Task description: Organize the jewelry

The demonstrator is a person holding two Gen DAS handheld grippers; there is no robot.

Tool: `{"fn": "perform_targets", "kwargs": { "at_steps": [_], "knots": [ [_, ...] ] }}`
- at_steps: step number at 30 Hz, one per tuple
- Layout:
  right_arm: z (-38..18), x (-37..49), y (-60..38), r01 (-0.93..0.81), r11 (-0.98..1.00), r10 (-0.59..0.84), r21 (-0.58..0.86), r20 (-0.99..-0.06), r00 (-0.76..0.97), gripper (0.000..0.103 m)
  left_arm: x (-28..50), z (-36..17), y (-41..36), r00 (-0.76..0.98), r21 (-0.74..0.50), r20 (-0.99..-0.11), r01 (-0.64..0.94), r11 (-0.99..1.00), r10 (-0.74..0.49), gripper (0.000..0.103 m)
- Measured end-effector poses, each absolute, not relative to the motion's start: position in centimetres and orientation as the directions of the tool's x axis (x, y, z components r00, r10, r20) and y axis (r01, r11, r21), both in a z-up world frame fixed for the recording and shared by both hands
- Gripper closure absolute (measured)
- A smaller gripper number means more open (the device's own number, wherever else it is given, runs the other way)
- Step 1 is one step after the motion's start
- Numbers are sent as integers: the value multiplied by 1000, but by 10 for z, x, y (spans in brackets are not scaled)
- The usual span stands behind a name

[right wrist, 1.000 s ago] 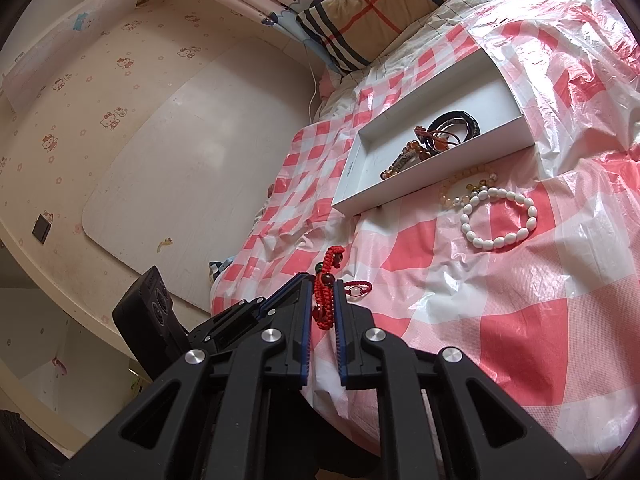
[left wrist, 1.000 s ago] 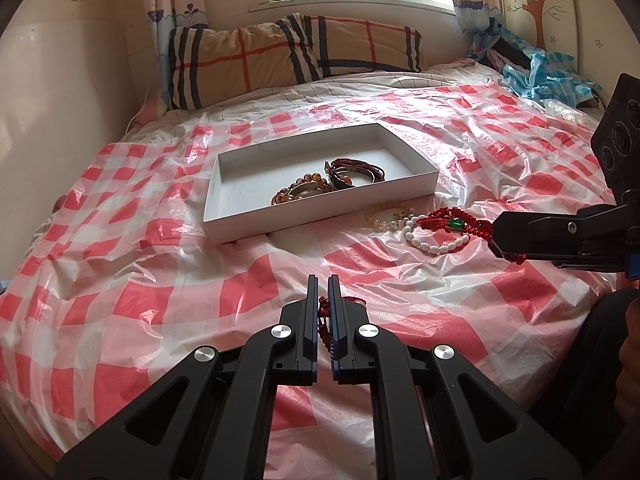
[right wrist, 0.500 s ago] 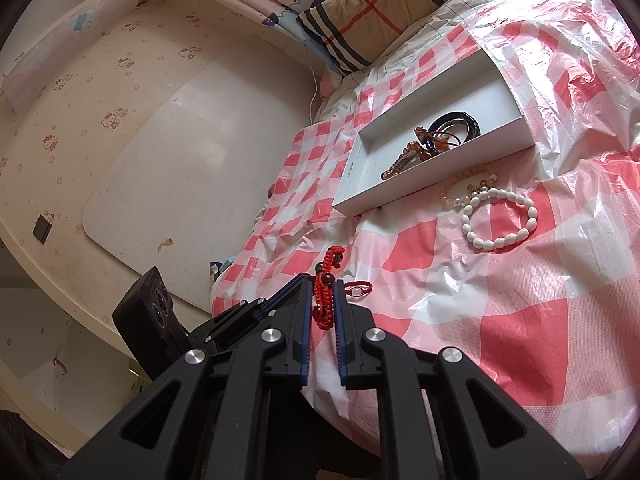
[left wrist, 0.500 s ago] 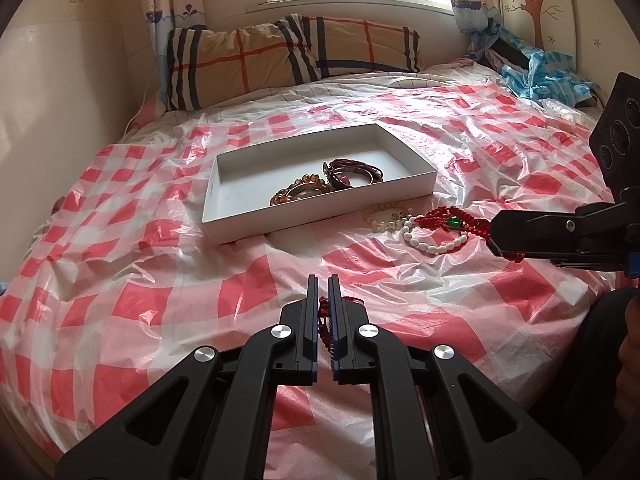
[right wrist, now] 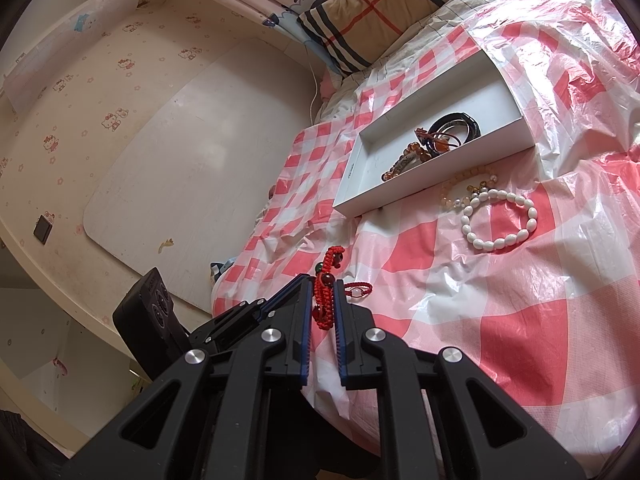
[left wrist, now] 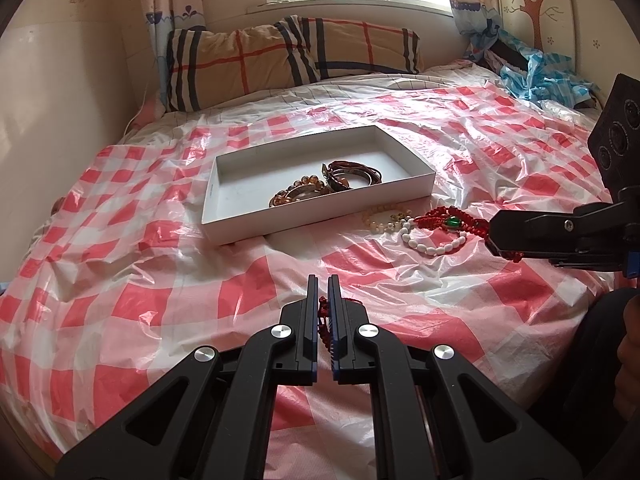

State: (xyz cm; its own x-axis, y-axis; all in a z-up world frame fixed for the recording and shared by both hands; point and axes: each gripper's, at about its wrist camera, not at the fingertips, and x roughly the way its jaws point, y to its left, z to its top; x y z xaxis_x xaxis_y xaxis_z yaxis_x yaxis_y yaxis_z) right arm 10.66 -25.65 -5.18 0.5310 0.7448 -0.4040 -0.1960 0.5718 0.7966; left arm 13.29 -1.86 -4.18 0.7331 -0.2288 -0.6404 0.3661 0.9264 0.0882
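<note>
Status: task judged roughly halfway. White box sits on the red/white checked plastic sheet covering the bed; two pcs already inside it: an amber bead bracelet and a dark bangle/cord bundle, touching each other toward the box's right half, left half bare. Still outside: a white bead bracelet and a pale yellowish bead bracelet, both lying on the sheet just beside the box's near wall, overlapping at one end. Right gripper is clamped narrow on a red braided cord bracelet, which sticks out past the tips; in the left wrist view the same piece is seen w/ a green stone, held in the air in front of the white beads, near the box but not over it. Left gripper is closed nearly tight w/ a second red cord item pinched betw. the pads; what kind of piece can't be told, mostly hidden by the fingers. From the right cam a thin red loop w/ a pale bead is seen just beside that gripper's tips, prob. part of the left-held piece, not confirmed. Left to do, as judged: both held red pcs to be dropped in the box, then the two bead bracelets picked off the sheet. Snag risk noted: the overlapping bead strands may lift together.
</note>
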Motion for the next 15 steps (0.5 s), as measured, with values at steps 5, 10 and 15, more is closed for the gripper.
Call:
{"fn": "perform_targets", "kwargs": {
  "at_steps": [5, 10, 15],
  "knots": [
    [-52, 106, -257, -197, 572, 745, 797, -404, 531, 90, 133, -42, -17, 734, 90, -639, 368, 925, -230, 99],
    [-51, 106, -256, -198, 573, 744, 796, -403, 533, 90, 133, -42, -18, 733, 90, -640, 368, 926, -229, 99],
    [-51, 105, -255, -198, 572, 744, 796, -402, 533, 90, 132, -42, -19, 734, 91, -640, 368, 925, -229, 99]
  ]
}}
